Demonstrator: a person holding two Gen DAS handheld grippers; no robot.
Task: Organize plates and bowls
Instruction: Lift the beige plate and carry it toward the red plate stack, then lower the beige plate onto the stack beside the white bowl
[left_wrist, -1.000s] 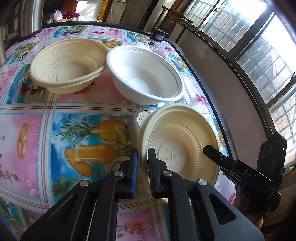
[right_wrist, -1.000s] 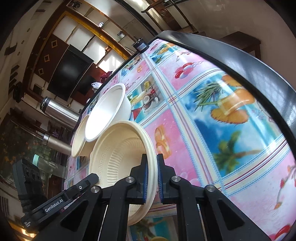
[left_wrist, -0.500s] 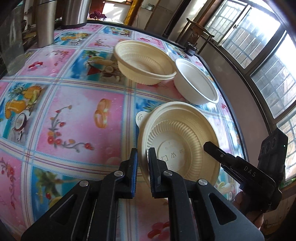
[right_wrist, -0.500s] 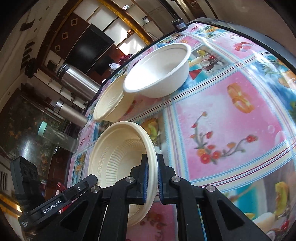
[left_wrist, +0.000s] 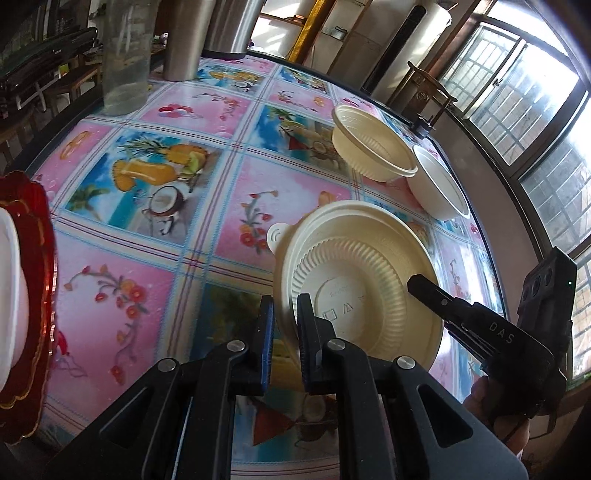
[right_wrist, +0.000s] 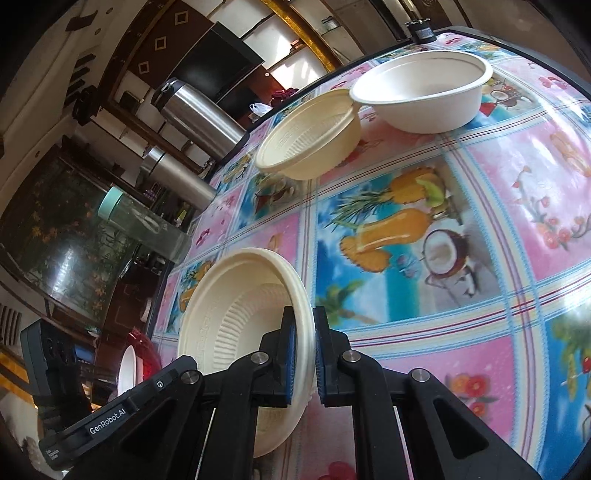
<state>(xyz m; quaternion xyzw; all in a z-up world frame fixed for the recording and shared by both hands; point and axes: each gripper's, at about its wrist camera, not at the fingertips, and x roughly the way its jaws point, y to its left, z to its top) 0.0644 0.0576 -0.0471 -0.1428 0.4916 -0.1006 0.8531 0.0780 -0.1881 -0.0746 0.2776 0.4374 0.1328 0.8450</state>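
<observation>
A cream ribbed plastic bowl (left_wrist: 360, 280) is held tipped on edge above the worktop (left_wrist: 155, 229), a table under a glossy fruit-and-flower printed cloth. Both grippers grasp it on opposite sides of its rim. The left gripper (left_wrist: 284, 332) has its jaws clenched on the near rim, with the bowl's underside turned toward that camera. The right gripper (right_wrist: 303, 350) pinches the other side, and its camera looks into the bowl's hollow (right_wrist: 240, 317).

Farther along the worktop, well apart from the held bowl, stand a second cream ribbed bowl (left_wrist: 369, 147) and a plain white bowl (left_wrist: 439, 188), rims touching or nearly so. A red scalloped plate (left_wrist: 33, 306) with something white resting on it sits at the worktop's near left edge, closer to the left gripper. The bowl likely travels toward that side, though the goal is uncertain.

Compared with a second ago, the held bowl keeps the same place between both pairs of jaws, while the two resting bowls now appear farther off and the red plate has come into view.
</observation>
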